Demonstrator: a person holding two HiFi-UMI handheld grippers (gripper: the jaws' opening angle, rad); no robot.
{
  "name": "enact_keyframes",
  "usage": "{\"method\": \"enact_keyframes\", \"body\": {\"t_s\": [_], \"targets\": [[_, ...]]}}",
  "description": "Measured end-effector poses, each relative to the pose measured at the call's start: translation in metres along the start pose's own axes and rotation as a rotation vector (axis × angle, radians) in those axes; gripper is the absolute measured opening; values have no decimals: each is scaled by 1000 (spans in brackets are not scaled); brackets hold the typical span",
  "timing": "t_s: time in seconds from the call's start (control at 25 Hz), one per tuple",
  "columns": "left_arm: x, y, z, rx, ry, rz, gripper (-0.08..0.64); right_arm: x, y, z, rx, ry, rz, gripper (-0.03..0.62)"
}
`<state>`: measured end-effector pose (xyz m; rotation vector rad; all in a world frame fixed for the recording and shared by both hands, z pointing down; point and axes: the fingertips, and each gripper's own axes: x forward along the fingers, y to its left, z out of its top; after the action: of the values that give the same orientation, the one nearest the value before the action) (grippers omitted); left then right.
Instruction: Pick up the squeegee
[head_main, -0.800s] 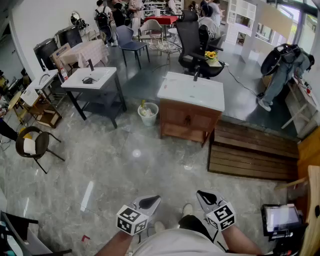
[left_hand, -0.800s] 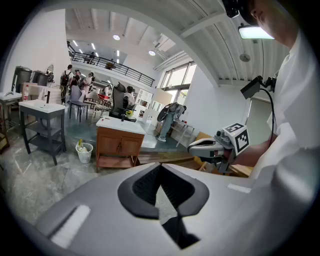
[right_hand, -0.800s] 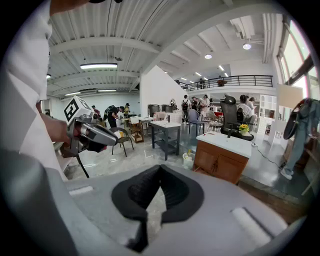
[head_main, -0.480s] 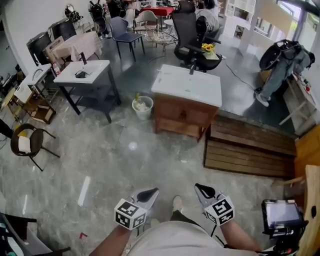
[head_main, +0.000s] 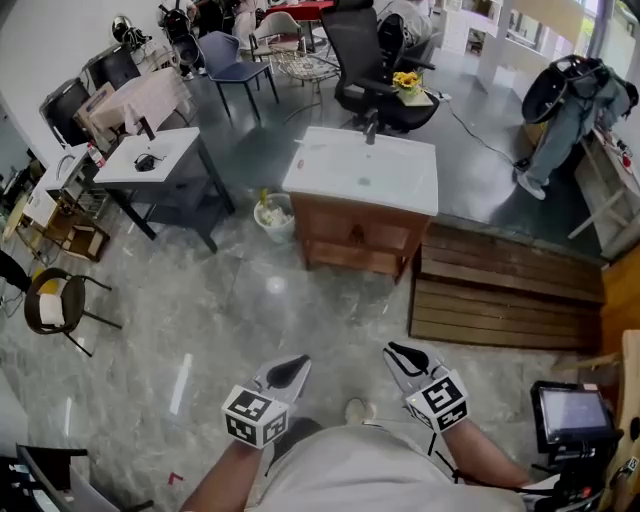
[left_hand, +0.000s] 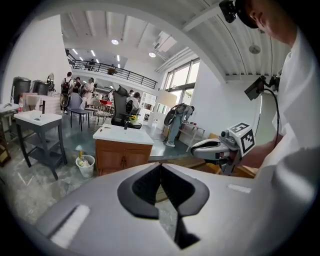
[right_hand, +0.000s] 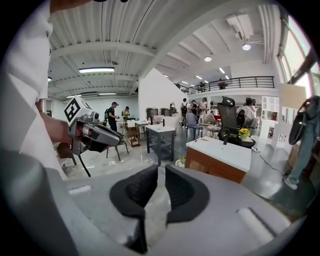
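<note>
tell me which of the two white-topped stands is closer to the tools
The wooden-cabinet stand, straight ahead; the black-legged one stands farther off to the left.

I see a white-topped brown cabinet (head_main: 352, 250), a black chair (head_main: 358, 48) behind it, grey marbled floor (head_main: 240, 335) around it.

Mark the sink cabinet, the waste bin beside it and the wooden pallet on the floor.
Sink cabinet (head_main: 330, 185), head view, bare white top near its left side.
Waste bin (head_main: 274, 229), head view, its white outer wall.
Wooden pallet (head_main: 500, 290), head view, its middle slats.
</note>
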<state>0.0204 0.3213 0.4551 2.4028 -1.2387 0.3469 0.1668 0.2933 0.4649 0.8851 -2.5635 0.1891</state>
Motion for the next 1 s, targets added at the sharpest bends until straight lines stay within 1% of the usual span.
{"method": "enact_keyframes", "body": {"t_s": [0.16, 0.28, 0.4, 0.52, 0.64, 0.76, 0.88, 1.0], "targets": [[40, 19, 22, 3, -4, 36, 53, 15, -41, -1, 16, 11, -8, 51], [58, 41, 32, -1, 9, 45, 64, 33, -63, 3, 29, 13, -28, 60], [83, 78, 45, -9, 0, 54, 75, 65, -92, 9, 32, 15, -49, 76], [117, 126, 60, -12, -11, 61, 84, 104, -123, 20, 45, 21, -68, 81], [148, 177, 86, -36, -25, 49, 89, 145, -149, 40, 63, 33, -93, 89], [176, 224, 117, -52, -33, 29, 89, 182, -175, 71, 55, 42, -140, 89], [204, 266, 141, -14, -20, -4, 112, 214, -203, 103, 68, 21, -204, 89], [238, 306, 153, 19, 9, -26, 133, 240, -223, 119, 106, 12, -240, 89]]}}
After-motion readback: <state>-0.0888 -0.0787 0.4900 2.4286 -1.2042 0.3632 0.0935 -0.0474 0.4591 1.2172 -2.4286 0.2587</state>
